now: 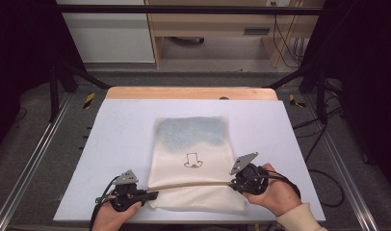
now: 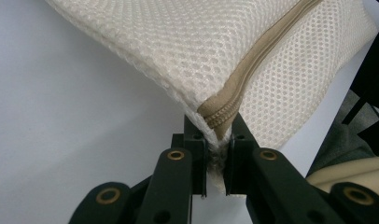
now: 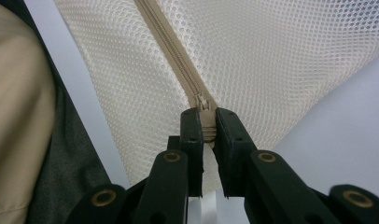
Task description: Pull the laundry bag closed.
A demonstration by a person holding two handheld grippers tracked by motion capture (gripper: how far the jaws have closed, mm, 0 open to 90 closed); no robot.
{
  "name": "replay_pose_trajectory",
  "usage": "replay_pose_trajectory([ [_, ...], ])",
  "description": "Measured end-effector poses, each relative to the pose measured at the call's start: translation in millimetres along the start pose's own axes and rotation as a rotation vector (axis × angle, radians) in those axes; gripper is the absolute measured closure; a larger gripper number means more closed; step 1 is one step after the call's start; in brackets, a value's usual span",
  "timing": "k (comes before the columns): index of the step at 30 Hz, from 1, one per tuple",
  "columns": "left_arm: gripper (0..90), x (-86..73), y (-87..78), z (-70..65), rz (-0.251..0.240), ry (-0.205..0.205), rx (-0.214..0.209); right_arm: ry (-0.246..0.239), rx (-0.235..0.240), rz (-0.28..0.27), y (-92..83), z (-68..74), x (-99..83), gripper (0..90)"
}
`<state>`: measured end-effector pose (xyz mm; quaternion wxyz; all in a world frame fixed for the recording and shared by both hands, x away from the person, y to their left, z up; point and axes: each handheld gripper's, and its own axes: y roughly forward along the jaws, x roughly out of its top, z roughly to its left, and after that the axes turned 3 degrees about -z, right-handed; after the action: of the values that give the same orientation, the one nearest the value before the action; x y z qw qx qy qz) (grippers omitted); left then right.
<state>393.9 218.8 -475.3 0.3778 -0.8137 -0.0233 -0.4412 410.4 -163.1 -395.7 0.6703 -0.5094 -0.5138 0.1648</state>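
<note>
The left gripper point(image 1: 152, 195) is pinching the mesh bag's point(image 1: 193, 144) corner on the counter point(image 1: 121, 125) while the right gripper point(image 1: 233, 182), fingers closed, is clamping the zipper pull point(image 3: 204, 103).

A cream mesh bag point(image 1: 193, 159) lies lengthwise on a pale blue table point(image 1: 116, 144), a small black outline drawing printed near its middle and a bluish patch showing through its far end. A tan zipper point(image 1: 188, 185) runs across its near end. The left gripper point(image 1: 152, 195) meets the bag's near left corner at the zipper's end, while the right gripper point(image 1: 233, 182) sits at the zipper's other end; both appear clamped on it, though the jaws are small here. A beige sleeve point(image 1: 299, 219) covers the right wrist
</note>
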Motion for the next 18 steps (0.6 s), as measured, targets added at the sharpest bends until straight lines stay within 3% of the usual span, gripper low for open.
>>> replay_pose_trajectory([
  [18, 81.8, 0.5, -1.1, 0.4, -0.005, 0.002, -0.002, 0.008, -0.001, -0.004, -2.4, -2.2, -3.5, 82.2],
])
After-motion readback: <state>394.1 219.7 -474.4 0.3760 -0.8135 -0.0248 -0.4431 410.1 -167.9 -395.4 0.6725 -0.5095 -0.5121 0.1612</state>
